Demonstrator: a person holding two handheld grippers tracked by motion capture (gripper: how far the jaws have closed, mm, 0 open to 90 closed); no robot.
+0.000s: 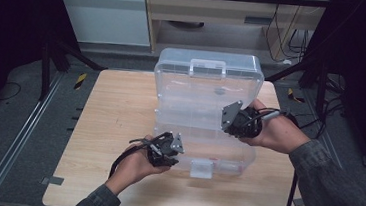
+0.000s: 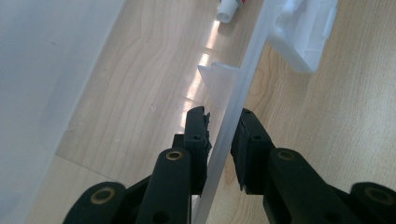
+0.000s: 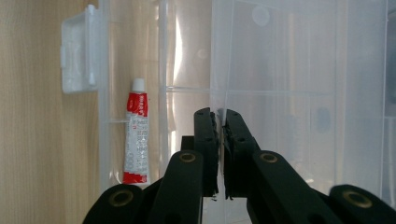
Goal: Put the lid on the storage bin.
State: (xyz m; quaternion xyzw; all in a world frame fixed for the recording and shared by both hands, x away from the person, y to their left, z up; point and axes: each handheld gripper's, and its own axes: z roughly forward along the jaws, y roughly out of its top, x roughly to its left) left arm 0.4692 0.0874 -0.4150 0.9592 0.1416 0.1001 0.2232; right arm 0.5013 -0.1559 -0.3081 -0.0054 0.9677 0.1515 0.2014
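A clear plastic organiser box (image 1: 202, 150) lies on the wooden table with its lid (image 1: 199, 92) raised and leaning back. My left gripper (image 1: 179, 150) is at the base's front left. Its jaws are shut on the base's thin front wall (image 2: 232, 100), one jaw on each side. My right gripper (image 1: 228, 123) is shut on the lid's right edge (image 3: 220, 70), a thin clear sheet pinched between its fingertips. A red and white tube (image 3: 136, 135) lies in a compartment of the base, and its cap end (image 2: 229, 7) shows in the left gripper view.
A white latch (image 1: 201, 168) hangs off the base's front edge, near the left gripper. The lid's handle (image 1: 207, 67) points to the table's far edge. Bare wooden table (image 1: 109, 116) lies left of the box. Dark frame legs and cables stand beyond the table.
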